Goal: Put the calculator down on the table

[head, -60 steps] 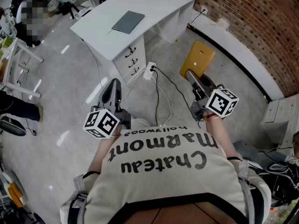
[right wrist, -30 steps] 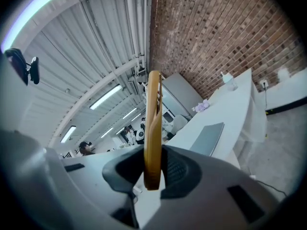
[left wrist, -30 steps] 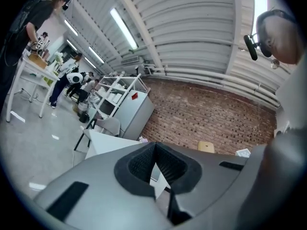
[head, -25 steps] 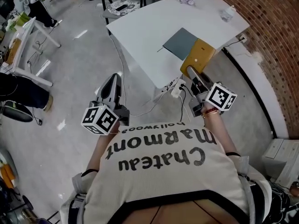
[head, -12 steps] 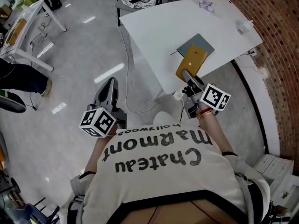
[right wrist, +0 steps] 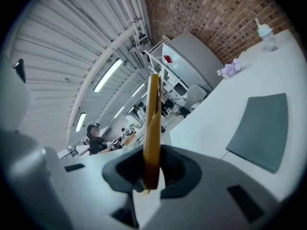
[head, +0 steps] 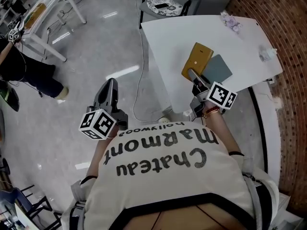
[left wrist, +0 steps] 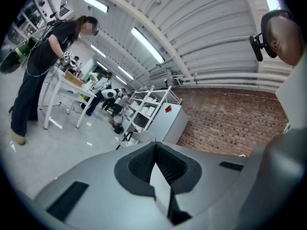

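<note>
One white table (head: 192,32) by brick wall (head: 288,32) | right gripper (head: 194,76) pinching flat yellow calculator (head: 197,60) | left gripper (head: 109,87) closed, seemingly empty

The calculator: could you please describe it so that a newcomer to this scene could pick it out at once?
Find the white table beside the brick wall. At its near edge, the right tool grips the calculator, next to a grey pad lying flat. It is the only mustard-yellow slab there, and the only thing held rather than resting.
</note>
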Motion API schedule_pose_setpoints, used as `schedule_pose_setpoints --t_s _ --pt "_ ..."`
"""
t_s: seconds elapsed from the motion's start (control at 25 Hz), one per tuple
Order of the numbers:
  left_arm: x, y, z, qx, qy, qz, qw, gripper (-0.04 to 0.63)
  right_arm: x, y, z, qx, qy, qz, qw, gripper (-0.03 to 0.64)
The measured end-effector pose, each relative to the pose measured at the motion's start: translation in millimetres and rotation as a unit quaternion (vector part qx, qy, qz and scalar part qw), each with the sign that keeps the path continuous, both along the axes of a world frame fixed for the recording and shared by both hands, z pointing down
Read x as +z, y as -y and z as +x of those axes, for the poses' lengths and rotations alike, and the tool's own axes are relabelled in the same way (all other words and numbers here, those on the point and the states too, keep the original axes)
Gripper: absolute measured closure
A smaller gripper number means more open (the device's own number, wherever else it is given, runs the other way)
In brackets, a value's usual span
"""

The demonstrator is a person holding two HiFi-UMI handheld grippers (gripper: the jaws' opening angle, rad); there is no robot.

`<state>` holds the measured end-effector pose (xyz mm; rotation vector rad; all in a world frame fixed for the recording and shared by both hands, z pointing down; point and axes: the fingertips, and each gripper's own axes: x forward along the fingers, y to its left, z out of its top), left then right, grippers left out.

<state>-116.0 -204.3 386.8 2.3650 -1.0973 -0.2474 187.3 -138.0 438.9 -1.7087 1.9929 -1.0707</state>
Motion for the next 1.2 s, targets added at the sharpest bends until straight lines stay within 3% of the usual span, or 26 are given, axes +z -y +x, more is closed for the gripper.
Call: schedule_pose_setpoints --t_s 0.44,0.72,1.2 --pt "-8 16 2 -0.092 -0.002 0.005 0.9957 0.592 -8 85 15 -0.086 -0.014 0.003 0.996 0.526" --pt "16 8 1 -0.154 -0.002 -0.015 0.9879 0.592 25 115 22 -0.135 -0.019 -0.026 0.99 0.526" --pt "41 -1 -3 -0.204 0.008 -0.042 0.978 0.592 89 130 15 -0.186 -0.029 -0.096 0.977 0.526"
